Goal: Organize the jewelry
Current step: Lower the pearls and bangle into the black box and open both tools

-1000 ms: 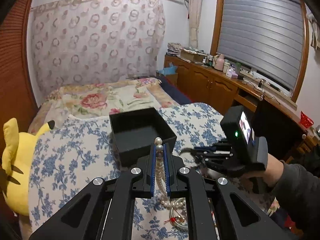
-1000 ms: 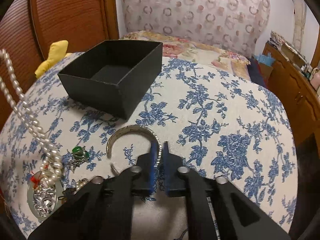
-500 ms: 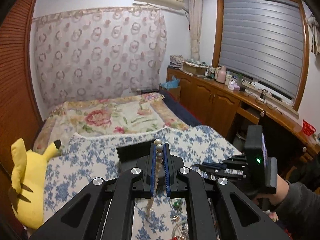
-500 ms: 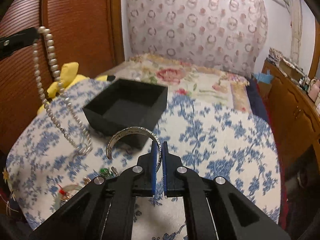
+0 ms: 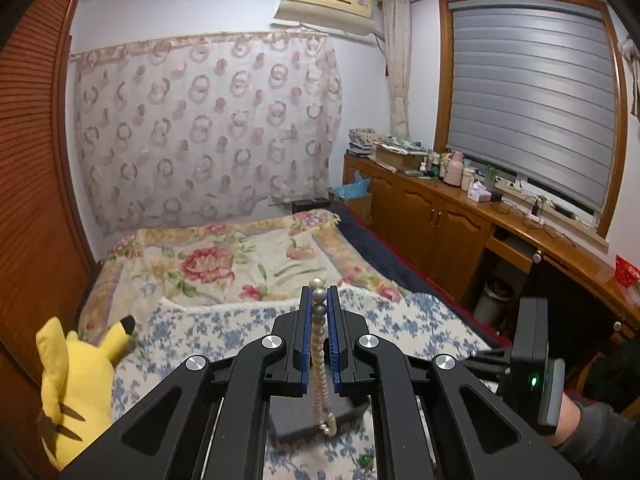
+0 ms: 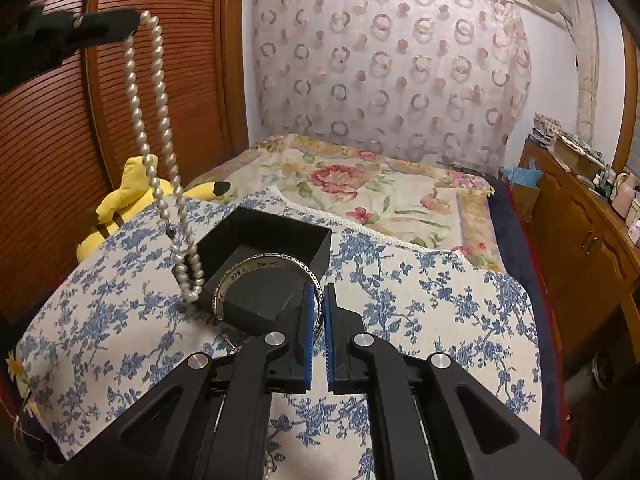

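My left gripper (image 5: 319, 294) is shut on a pearl necklace (image 5: 320, 360) and holds it high; the strand hangs down over the black box (image 5: 296, 420). In the right wrist view the necklace (image 6: 160, 136) dangles from the left gripper (image 6: 138, 20) at upper left, its lower end at the near left rim of the open black box (image 6: 264, 236). My right gripper (image 6: 319, 292) is shut on a silver bangle (image 6: 256, 266) and holds it raised in front of the box.
The box stands on a blue floral cloth (image 6: 440, 300) over the bed. A yellow plush toy (image 5: 76, 384) lies at the left by the wooden wardrobe (image 6: 48, 120). More jewelry (image 5: 366, 460) lies on the cloth below the grippers. A wooden sideboard (image 5: 460, 216) runs along the right.
Both grippers have risen. The left lifted the pearl necklace off the cloth until it hangs free over the box. The right lifted the silver bangle off the cloth toward the box.
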The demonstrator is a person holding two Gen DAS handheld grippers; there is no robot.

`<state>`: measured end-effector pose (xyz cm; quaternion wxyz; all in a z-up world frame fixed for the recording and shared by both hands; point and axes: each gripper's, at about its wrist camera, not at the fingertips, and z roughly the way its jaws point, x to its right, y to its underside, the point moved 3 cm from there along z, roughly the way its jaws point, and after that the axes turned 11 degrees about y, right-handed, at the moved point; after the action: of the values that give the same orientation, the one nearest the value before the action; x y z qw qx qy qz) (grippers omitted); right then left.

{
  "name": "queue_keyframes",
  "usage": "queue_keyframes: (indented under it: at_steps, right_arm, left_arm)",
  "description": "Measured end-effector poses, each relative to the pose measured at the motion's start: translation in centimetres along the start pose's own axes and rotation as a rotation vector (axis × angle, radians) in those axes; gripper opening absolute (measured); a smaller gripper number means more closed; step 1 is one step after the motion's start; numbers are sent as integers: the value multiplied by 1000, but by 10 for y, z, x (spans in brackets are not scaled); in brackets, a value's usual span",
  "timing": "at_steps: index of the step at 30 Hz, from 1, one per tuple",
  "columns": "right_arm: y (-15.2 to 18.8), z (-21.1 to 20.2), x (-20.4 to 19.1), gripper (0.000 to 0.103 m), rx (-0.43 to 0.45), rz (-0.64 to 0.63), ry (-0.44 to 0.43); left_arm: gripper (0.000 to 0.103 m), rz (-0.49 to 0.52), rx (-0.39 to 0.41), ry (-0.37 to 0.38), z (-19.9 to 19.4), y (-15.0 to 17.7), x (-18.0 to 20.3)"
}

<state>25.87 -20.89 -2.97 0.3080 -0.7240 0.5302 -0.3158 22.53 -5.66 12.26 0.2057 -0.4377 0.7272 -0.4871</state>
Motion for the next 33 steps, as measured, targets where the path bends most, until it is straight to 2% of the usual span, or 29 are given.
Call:
queue_keyframes:
  at_steps: [7,14,16,19,22,25,27,28,33]
  right_arm:
    - [-19,8,-4,6,11,-8,-2]
    - [-32,24,-21,6,13,-28,-6]
    - [-31,35,-25,6,-6,-32,-7]
    - [-26,53,-35,6,-29,-53,-5]
    - [-23,65,-44,6,-46,-64,-6]
    - [-18,76,-51,6,-67,-77,-9]
    - [-16,82,-54,6,-77,-88,-1]
    - [-14,84,-56,6,-81,-90,4]
    - [-12,92,-57,10,-95,-90,5]
  left_arm:
    - [7,-20,-39,-8,21,-5,-11]
    - [7,-89,-143,-31,65,43,-40]
    - [7,-99,-152,-30,70,59,-44]
    - [26,-115,-171,-33,75,77,-51]
    - [29,-118,-176,-45,72,91,-55]
    - [47,-122,-172,-59,64,102,-62]
    - [53,-120,-167,-72,57,110,-65]
    - [59,-121,-162,-83,51,115,-67]
    - [68,-133,-163,-93,38,137,-78]
